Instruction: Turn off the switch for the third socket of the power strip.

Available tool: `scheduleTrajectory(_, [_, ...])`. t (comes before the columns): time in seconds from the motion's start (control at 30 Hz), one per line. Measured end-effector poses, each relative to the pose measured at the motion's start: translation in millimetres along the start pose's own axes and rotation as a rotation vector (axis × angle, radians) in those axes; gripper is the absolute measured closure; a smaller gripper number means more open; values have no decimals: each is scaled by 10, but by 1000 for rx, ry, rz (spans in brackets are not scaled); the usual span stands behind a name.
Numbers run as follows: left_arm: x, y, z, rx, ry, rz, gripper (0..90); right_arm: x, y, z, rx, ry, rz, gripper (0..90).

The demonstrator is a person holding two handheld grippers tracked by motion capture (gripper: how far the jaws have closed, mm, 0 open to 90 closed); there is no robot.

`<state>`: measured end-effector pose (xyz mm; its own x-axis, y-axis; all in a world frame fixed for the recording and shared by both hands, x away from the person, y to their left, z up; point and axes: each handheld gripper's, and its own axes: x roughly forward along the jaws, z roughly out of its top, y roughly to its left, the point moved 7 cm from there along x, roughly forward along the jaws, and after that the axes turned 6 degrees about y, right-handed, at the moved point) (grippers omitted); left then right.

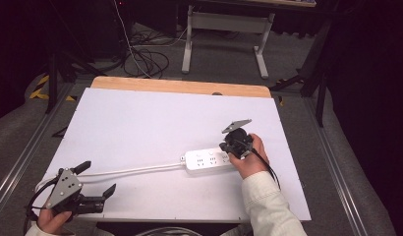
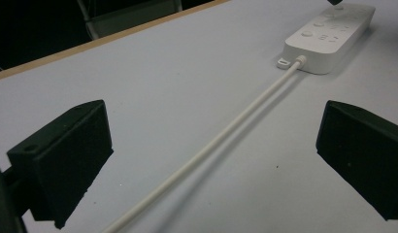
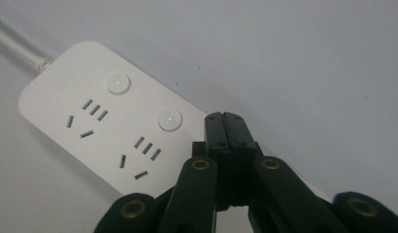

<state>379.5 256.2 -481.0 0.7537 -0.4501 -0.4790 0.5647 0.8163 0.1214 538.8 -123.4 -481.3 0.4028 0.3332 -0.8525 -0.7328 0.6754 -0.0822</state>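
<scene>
Right gripper view shows the right gripper [image 3: 229,121] with its jaws pressed together, empty, tips poised over the far end of the white power strip [image 3: 109,131], just beside the second round switch button [image 3: 170,119]. To press cleanly, I would keep the jaws closed as one blunt tip and come straight down on a button. The left gripper [image 2: 211,145], jaws wide, straddles the strip's white cable [image 2: 226,133] near the table's [image 1: 140,118] front left and could steady it.
</scene>
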Motion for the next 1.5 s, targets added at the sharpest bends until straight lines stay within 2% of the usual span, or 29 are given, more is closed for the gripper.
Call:
scheduleTrajectory(0.23, [4,0,1,0,1,1,1,-171,17,37,1,-61,5,900])
scheduleTrajectory(0.63, [5,4,0,5,4,3,1,-367,49,84,-8,-129,-6,900])
scheduleTrajectory(0.87, [8,4,-2,0,5,2,1,-488,112,102,-13,-176,3,896])
scheduleTrajectory(1.13, [9,8,-2,2,6,5,1,-552,117,115,-17,-210,-4,760])
scheduleTrajectory(1.4, [8,6,-4,0,6,5,1,-703,141,126,-19,-302,-2,478])
scheduleTrajectory(1.5, [6,4,-3,-2,5,5,1,-775,176,101,-26,-327,10,446])
